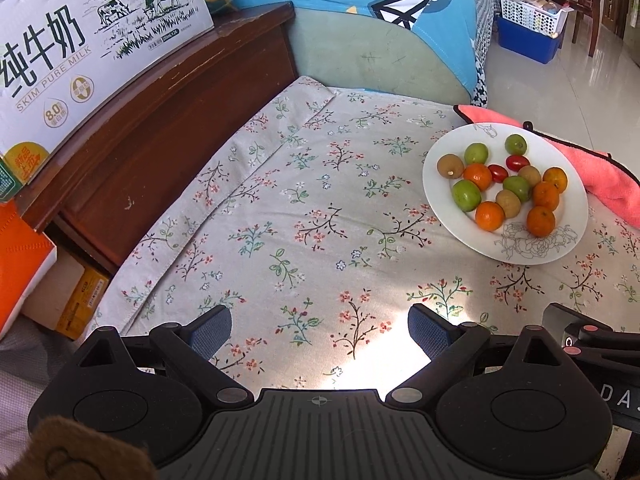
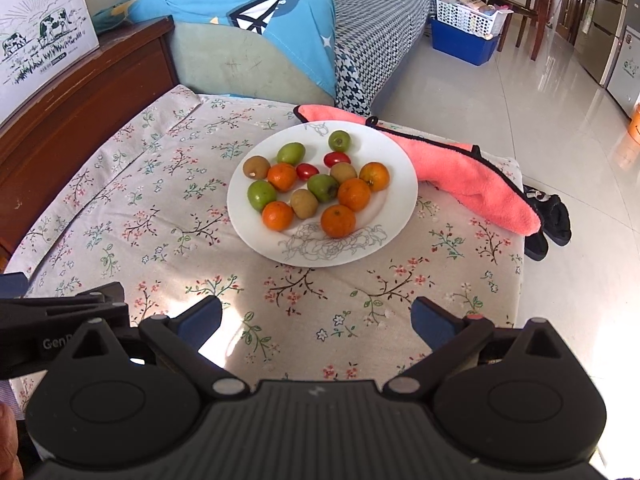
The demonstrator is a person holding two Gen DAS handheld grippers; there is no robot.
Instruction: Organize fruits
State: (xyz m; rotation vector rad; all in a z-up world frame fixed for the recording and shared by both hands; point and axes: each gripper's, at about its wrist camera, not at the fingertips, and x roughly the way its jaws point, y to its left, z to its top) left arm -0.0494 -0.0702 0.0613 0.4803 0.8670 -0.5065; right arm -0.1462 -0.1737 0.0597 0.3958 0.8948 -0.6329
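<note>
- Left hand-held gripper (image 1: 320, 334): fingers spread apart, empty, over the near table (image 1: 280, 184).
- Right hand-held gripper (image 2: 316, 326): fingers apart, empty.
- Plate (image 2: 394, 216): mid-table, holding oranges (image 2: 338, 221), green fruits (image 2: 323, 187), tomatoes (image 2: 337, 159); pink cloth (image 2: 472, 178) touching its far-right rim.

The left gripper (image 1: 319, 332) hovers with jaws spread above the floral tablecloth (image 1: 280, 200); mixed fruits sit piled on the white plate (image 1: 436, 200) at right.
</note>
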